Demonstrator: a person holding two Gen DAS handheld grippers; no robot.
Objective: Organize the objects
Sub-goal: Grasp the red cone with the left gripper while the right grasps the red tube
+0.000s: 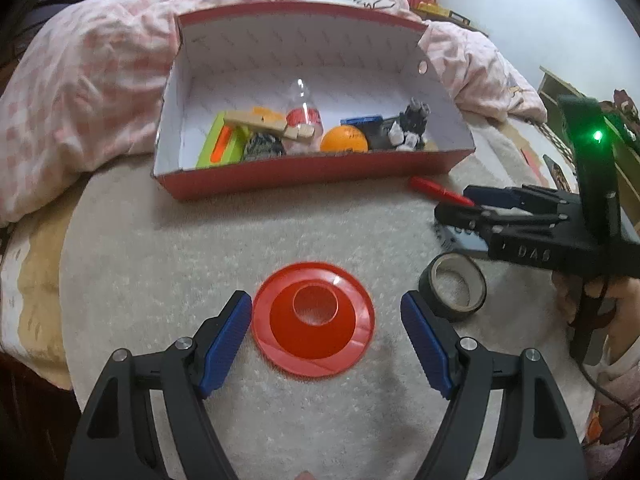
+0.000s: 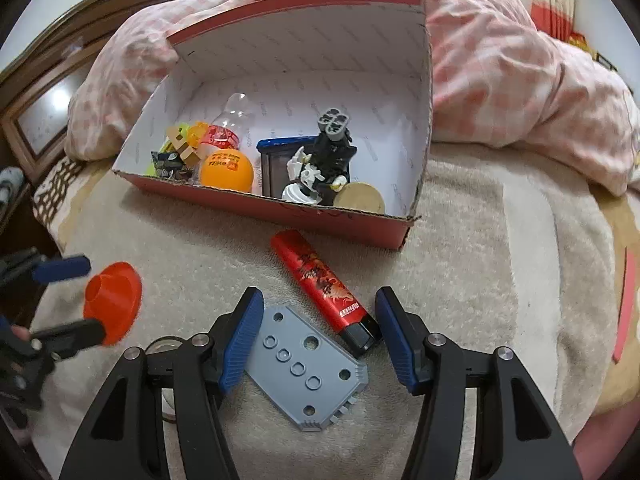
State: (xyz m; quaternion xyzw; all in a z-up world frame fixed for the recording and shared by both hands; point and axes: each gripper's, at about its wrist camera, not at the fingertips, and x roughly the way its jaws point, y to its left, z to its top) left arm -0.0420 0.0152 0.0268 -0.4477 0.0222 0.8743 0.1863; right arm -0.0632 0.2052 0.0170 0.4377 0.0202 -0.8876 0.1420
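A red shoebox (image 1: 304, 174) stands open on the bed and holds several items, among them an orange ball (image 1: 344, 139), a plastic bottle (image 1: 303, 114) and a black toy figure (image 1: 414, 122). An orange cone-shaped disc (image 1: 314, 318) lies on the blanket between the open fingers of my left gripper (image 1: 326, 334); it also shows in the right wrist view (image 2: 114, 300). My right gripper (image 2: 320, 334) is open over a grey perforated plate (image 2: 308, 364) and the black end of a red lighter (image 2: 320, 284). The right gripper also shows in the left wrist view (image 1: 460, 204).
A roll of black tape (image 1: 454, 286) lies right of the disc. A pink checked quilt (image 1: 88, 92) is piled behind and beside the box. A wooden headboard (image 2: 48, 92) is at the left. The beige blanket (image 1: 168, 260) covers the bed.
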